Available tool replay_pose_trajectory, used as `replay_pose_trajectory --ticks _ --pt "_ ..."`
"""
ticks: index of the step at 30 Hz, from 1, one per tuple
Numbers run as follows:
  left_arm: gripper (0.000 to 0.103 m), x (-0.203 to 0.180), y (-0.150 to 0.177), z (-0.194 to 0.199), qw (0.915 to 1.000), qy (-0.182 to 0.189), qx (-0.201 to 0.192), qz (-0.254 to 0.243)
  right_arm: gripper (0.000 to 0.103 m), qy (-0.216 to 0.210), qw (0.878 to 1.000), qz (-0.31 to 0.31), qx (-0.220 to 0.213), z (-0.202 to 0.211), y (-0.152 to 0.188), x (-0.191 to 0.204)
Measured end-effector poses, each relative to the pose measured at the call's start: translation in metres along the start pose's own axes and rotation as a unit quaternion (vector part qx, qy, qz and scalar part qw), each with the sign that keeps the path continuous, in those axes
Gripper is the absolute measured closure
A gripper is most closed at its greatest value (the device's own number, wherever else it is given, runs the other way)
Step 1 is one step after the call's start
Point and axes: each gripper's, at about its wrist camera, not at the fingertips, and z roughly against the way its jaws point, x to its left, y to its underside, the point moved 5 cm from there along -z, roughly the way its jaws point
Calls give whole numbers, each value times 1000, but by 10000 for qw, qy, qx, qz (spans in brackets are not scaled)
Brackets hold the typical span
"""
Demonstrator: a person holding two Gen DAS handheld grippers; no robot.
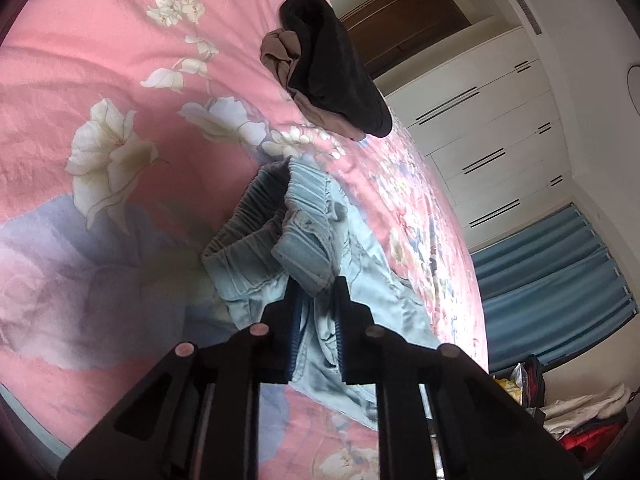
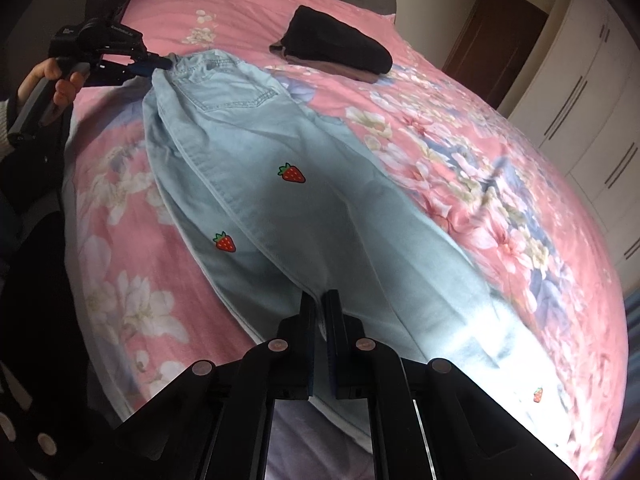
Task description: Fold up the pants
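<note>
Pale-blue denim pants (image 2: 256, 168) with small red strawberry patches (image 2: 292, 173) lie stretched along a pink floral bedspread (image 2: 460, 152), waistband toward the headboard and legs running down toward the right wrist camera. At the waist end the left gripper (image 1: 317, 286) has its two black fingers closed to a narrow gap on a bunched fold of the elastic waistband (image 1: 296, 208); cloth fills the space between the pads, and the gathered band stands up from the bed in front of them. From the right wrist view that same tool (image 2: 160, 65) reaches in from the left edge, held by a bare hand (image 2: 60, 80), its tips touching the waistband corner. The right gripper (image 2: 320, 300) sits low over the leg section, its fingers nearly together with only a slim slit between them, pinching the denim at the seam where the two legs lie side by side — the fabric rises slightly into the tips. One back pocket (image 2: 240, 96) faces up near the waist. Farther up the bed, well apart from the pants, a pile of folded dark and brown garments (image 2: 340, 52) rests on the bedspread. White cupboard doors (image 1: 492, 132) and a blue curtain (image 1: 552, 280) line the room beyond the bed.
</note>
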Motion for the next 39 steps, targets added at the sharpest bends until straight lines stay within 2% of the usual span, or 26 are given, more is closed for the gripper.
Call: replay_pose_trajectory --ticks 3,6,8,11,12,13,15,17,18,20,22,25,27,29,31,33,36,38,39 --pt "89 -2 4 3 9999 38 -10 -113 97 -101 9999 -31 72 0 7 3" --pt "89 7 9 -1 9999 -138 85 -28 97 -250 9990 -142 335 -17 20 8" --pt "86 18 8 -3 9992 -372 84 134 97 -192 9984 -400 338 -23 24 8" --pt "73 33 4 -8 9955 -889 131 294 97 -294 9954 -879 228 -18 24 1" --pt "62 33 4 -7 9943 -1032 110 248 93 -372 9939 -1030 164 -13 24 -2" --pt "56 31 3 -4 9930 -1167 56 188 88 -440 9919 -1190 104 -8 26 -6" --pt "56 25 1 3 9915 -1296 -97 40 83 -488 9867 -1551 9 3 34 -17" --pt "39 22 0 16 9886 -1470 -327 -11 82 -430 9777 -2054 -100 17 49 -37" --pt "28 23 0 23 9872 -1523 -469 29 82 -368 9703 -2385 -155 25 59 -50" --pt "28 22 3 36 9870 -1478 -632 85 82 -159 9490 -3139 -244 42 85 -80" --pt "29 13 9 39 9886 -1377 -615 -29 82 75 9152 -4013 -368 60 120 -112" --pt "29 -21 28 28 9902 -1204 -314 -638 81 325 8443 -5316 -588 83 180 -152" --pt "29 -52 47 8 9862 -1064 83 -1268 81 339 7988 -5955 -784 92 211 -169" --pt "29 -87 76 -22 9717 -1035 623 -2032 81 230 7648 -6352 -1051 94 226 -180" --pt "29 -124 114 -54 9451 -982 1123 -2907 81 128 7366 -6656 -1189 89 234 -188" --pt "29 -160 155 -82 9167 -772 1498 -3624 81 19 7134 -6910 -1163 77 237 -192" --pt "31 -206 210 -114 8799 -291 1991 -4304 81 -10 6976 -7088 -1047 60 234 -194" --pt "35 -231 242 -133 8527 -151 2162 -4753 81 -6 6901 -7171 -975 54 232 -195" --pt "41 -240 254 -141 8394 -146 2198 -4970 81 -19 6862 -7209 -975 52 231 -196"
